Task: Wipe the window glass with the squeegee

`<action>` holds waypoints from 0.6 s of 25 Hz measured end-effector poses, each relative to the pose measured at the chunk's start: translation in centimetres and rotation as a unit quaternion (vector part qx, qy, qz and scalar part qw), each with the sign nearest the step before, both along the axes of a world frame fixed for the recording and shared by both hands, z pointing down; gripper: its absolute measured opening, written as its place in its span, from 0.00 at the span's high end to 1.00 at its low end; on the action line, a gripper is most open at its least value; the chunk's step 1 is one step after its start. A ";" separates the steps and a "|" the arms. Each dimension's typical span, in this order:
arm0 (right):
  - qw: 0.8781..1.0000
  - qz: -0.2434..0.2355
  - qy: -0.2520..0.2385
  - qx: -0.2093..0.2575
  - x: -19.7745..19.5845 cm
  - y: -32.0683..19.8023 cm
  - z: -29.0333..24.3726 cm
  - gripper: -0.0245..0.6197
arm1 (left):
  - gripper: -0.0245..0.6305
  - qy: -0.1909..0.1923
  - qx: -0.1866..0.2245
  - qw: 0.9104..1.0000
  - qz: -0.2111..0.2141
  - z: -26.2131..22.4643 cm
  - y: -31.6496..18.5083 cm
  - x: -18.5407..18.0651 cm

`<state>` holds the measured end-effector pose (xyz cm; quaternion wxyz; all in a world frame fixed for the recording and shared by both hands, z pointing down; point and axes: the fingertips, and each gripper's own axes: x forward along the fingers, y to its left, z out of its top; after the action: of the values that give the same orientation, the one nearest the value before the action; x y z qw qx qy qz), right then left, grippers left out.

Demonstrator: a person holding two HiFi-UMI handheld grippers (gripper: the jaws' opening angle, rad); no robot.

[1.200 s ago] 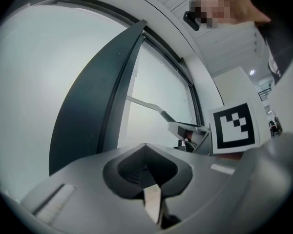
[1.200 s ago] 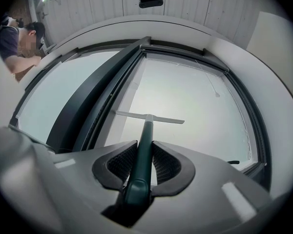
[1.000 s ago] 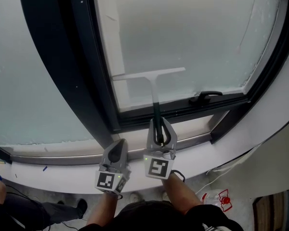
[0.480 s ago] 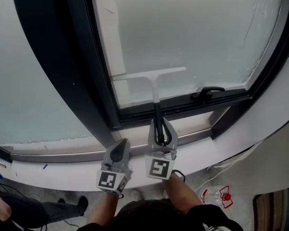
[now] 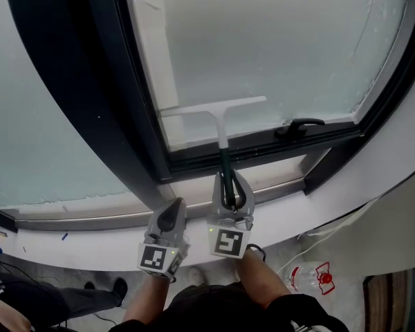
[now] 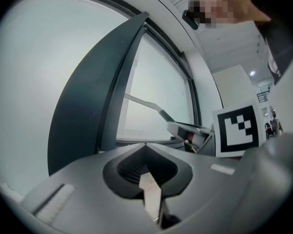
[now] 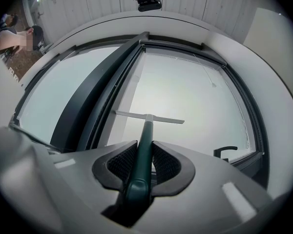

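I see my right gripper (image 5: 229, 185) at lower centre of the head view, its jaws clamped on the dark green handle of the squeegee (image 5: 220, 126). The handle runs up the frame from the jaws to a pale crossbar blade that lies flat against the window glass (image 5: 277, 47), low on the pane and just above the dark window frame (image 5: 124, 116). In the right gripper view the handle sits squarely between the two ribbed pads (image 7: 118, 164), and the blade crosses the middle of the frame against the frosted glass. My left gripper (image 5: 170, 213) is just beside the right one, to its left, above the white sill (image 5: 346, 185); its jaws are pressed together with nothing between them. A black window latch (image 5: 301, 126) sits on the frame, right of the blade.
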<state>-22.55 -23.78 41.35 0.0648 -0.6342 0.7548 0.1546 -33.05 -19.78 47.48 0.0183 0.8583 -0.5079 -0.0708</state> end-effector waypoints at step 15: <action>1.000 0.001 0.011 -0.015 0.0 0.2 1.7 0.81 | 0.96 0.000 -0.009 1.000 -0.001 0.5 0.6 -0.1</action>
<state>-22.54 -23.57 43.02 0.0466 -0.6341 0.7570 0.1504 -33.17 -19.18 47.96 0.0257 0.8574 -0.5098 -0.0665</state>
